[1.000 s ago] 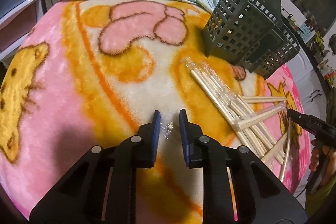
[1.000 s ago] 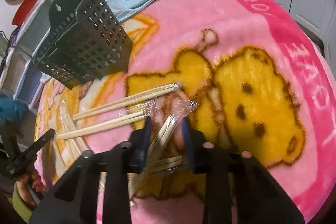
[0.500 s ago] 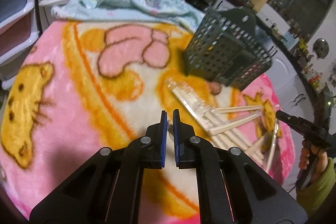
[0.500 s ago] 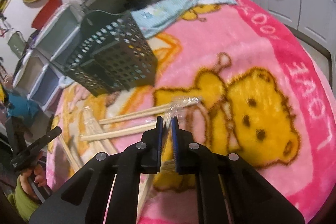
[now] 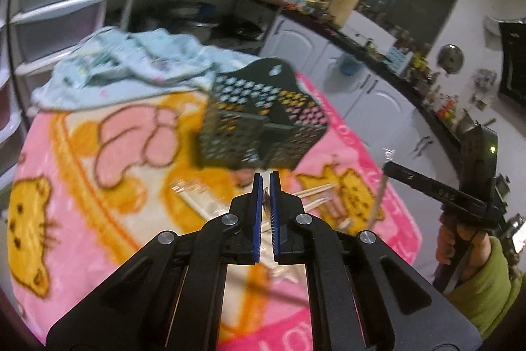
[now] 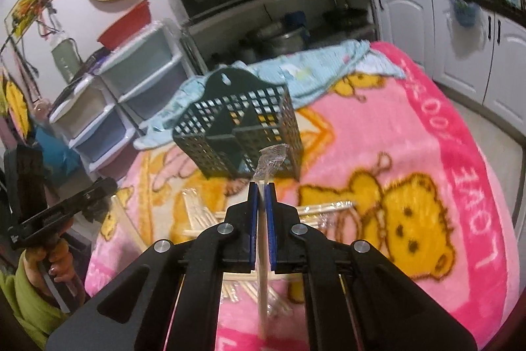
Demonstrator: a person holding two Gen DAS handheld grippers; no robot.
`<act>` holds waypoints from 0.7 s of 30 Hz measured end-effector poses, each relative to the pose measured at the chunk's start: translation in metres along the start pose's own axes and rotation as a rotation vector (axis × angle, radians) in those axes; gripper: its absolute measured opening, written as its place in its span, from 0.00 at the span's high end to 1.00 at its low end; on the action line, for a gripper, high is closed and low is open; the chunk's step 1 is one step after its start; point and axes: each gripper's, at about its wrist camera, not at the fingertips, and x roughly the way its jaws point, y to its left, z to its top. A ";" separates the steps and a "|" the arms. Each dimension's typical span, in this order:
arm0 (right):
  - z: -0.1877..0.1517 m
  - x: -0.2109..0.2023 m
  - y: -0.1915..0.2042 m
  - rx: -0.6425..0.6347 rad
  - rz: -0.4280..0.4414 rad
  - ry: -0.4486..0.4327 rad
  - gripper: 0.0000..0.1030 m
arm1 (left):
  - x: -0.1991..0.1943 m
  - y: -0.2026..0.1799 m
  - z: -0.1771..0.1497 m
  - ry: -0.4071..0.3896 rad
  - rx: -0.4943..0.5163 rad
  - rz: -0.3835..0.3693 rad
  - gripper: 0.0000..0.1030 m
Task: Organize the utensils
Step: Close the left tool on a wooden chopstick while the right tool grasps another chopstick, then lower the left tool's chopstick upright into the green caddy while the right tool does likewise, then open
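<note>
My left gripper (image 5: 265, 178) is shut, with a thin wrapper end of a wrapped chopstick pair (image 5: 265, 201) pinched between its blue pads. It is raised above the blanket. In the right wrist view this gripper (image 6: 98, 189) shows at the left with a pale stick hanging under it. My right gripper (image 6: 262, 186) is shut on another plastic-wrapped chopstick pair (image 6: 263, 252), whose crinkled wrapper tip sticks out past the fingertips. The dark green lattice utensil basket (image 5: 259, 127) (image 6: 243, 134) stands upright just beyond both grippers. Several wrapped chopsticks (image 5: 203, 203) (image 6: 203, 216) lie on the blanket below.
The table is covered by a pink cartoon blanket (image 6: 427, 134). A light blue cloth (image 5: 131, 68) is bunched behind the basket. Plastic drawers (image 6: 108, 107) stand at the far left and white cabinets (image 6: 493, 55) to the right. A hand in a green sleeve (image 5: 473, 265) holds the right gripper.
Both grippers closed on wrapped chopsticks lying on the blanket and rose with them. Both views now look over the basket toward the kitchen.
</note>
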 end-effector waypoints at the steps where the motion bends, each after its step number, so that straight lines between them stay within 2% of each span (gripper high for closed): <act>1: 0.002 -0.004 0.002 -0.006 0.003 -0.012 0.95 | 0.000 -0.004 0.002 -0.003 0.007 -0.009 0.98; 10: 0.018 -0.035 0.023 -0.079 -0.001 -0.125 0.95 | -0.001 -0.044 0.030 -0.041 0.096 -0.096 0.99; 21: 0.042 -0.055 0.040 -0.123 0.007 -0.233 0.95 | -0.015 -0.078 0.077 -0.147 0.176 -0.146 0.99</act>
